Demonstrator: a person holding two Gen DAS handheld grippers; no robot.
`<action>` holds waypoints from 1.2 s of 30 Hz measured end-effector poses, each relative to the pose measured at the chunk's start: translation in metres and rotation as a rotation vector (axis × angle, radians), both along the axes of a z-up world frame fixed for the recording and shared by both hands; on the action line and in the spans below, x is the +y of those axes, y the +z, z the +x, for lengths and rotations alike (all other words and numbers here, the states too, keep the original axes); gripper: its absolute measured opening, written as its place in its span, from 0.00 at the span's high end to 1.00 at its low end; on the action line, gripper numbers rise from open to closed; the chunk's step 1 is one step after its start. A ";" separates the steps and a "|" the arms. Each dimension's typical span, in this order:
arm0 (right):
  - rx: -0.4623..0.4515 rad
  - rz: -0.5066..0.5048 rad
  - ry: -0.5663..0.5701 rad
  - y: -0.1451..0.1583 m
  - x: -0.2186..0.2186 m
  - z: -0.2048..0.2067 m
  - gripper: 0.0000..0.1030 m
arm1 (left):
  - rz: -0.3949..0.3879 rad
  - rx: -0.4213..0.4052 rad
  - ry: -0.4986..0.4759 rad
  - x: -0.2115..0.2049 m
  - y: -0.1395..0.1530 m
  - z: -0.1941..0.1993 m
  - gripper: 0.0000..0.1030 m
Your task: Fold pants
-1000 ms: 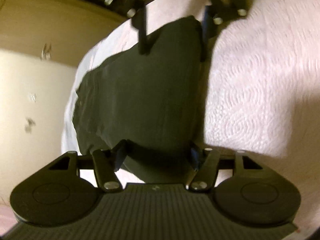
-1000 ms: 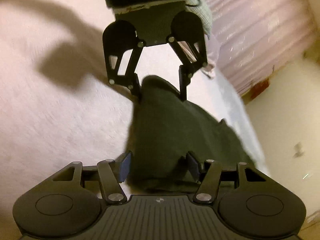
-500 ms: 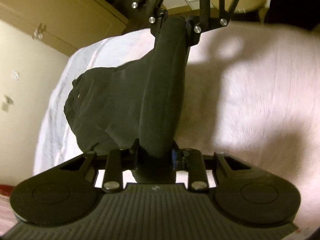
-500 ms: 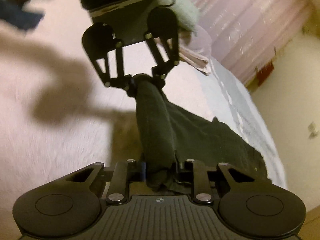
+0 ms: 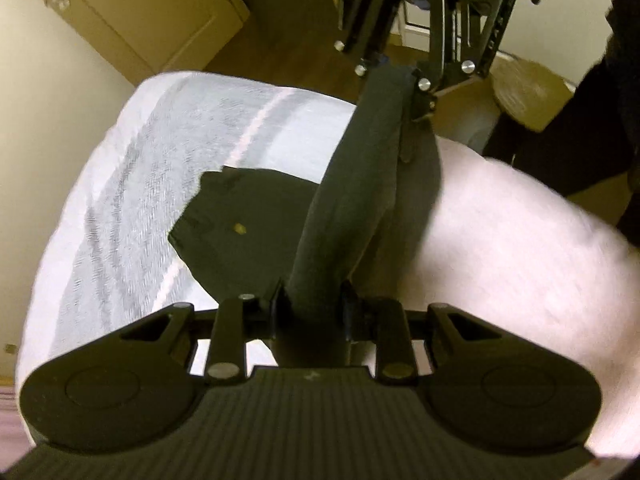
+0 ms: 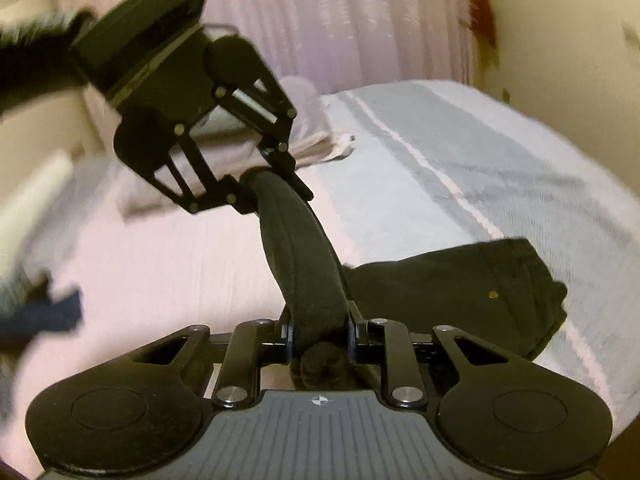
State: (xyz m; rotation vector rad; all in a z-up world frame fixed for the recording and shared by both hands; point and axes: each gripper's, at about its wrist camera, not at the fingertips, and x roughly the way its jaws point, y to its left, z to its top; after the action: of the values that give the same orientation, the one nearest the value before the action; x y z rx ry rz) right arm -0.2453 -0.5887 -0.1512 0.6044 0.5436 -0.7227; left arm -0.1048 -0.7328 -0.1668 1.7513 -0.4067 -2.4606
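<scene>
Dark pants [image 5: 248,232] lie partly on the bed, and one edge of them is lifted off it. In the left wrist view my left gripper [image 5: 312,300] is shut on that edge at the bottom. My right gripper [image 5: 394,76] is shut on the same edge at the top. The fabric runs between them as a taut rolled band. In the right wrist view my right gripper [image 6: 318,320] pinches the band low in the frame, and my left gripper [image 6: 272,192] holds its far end. The rest of the pants [image 6: 460,288] hangs down to the bed on the right.
The bed has a pink cover [image 6: 160,272] and a grey-striped white blanket [image 6: 440,152]. Folded linen [image 6: 312,136] lies by a pink curtain [image 6: 340,20]. A blue garment [image 6: 44,312] sits at the left. A wooden cabinet [image 5: 140,12], a round stool [image 5: 528,92] and a dark sleeve [image 5: 592,120] stand beyond the bed.
Both grippers went from open astride the pants edge to shut on it. They then rose together, lifting that edge off the bed and drawing it taut.
</scene>
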 end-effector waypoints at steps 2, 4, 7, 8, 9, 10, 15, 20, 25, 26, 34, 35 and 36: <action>-0.069 0.082 -0.005 -0.006 -0.052 -0.037 0.81 | 0.054 -0.017 -0.001 -0.058 -0.007 -0.036 0.76; -0.137 0.168 -0.014 -0.019 -0.103 -0.071 0.81 | 0.122 -0.030 0.020 -0.115 -0.020 -0.067 0.77; -0.223 0.286 -0.039 -0.054 -0.183 -0.114 0.81 | 0.215 -0.048 0.068 -0.186 -0.048 -0.097 0.77; -0.238 0.311 -0.049 -0.066 -0.203 -0.125 0.81 | 0.238 -0.055 0.084 -0.203 -0.060 -0.103 0.77; -0.259 0.346 -0.056 -0.081 -0.223 -0.134 0.81 | 0.261 -0.064 0.101 -0.220 -0.073 -0.107 0.76; -0.281 0.377 -0.066 -0.097 -0.241 -0.142 0.81 | 0.281 -0.073 0.118 -0.237 -0.089 -0.112 0.76; -0.358 0.514 -0.108 -0.167 -0.304 -0.172 0.81 | 0.391 -0.101 0.202 -0.297 -0.155 -0.120 0.75; -0.365 0.589 -0.158 -0.213 -0.331 -0.190 0.80 | 0.452 -0.062 0.326 -0.331 -0.194 -0.112 0.60; -0.416 0.589 -0.255 -0.213 -0.321 -0.209 0.73 | 0.488 0.042 0.454 -0.331 -0.184 -0.084 0.57; -0.397 0.563 -0.290 -0.206 -0.317 -0.213 0.68 | 0.479 0.063 0.485 -0.330 -0.178 -0.076 0.57; -0.265 0.304 -0.265 -0.120 -0.277 -0.196 0.67 | 0.456 0.269 0.684 -0.295 -0.124 -0.028 0.60; -0.249 0.321 -0.205 -0.120 -0.276 -0.183 0.67 | 0.479 0.291 0.686 -0.287 -0.124 -0.028 0.60; -0.220 0.331 -0.171 -0.125 -0.276 -0.173 0.67 | 0.498 0.309 0.691 -0.281 -0.129 -0.032 0.60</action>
State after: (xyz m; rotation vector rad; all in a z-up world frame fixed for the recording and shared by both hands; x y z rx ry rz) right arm -0.4184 -0.8648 -0.2759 1.0360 0.4117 -0.7209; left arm -0.1365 -1.0138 -0.2956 1.2666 0.7649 -2.3208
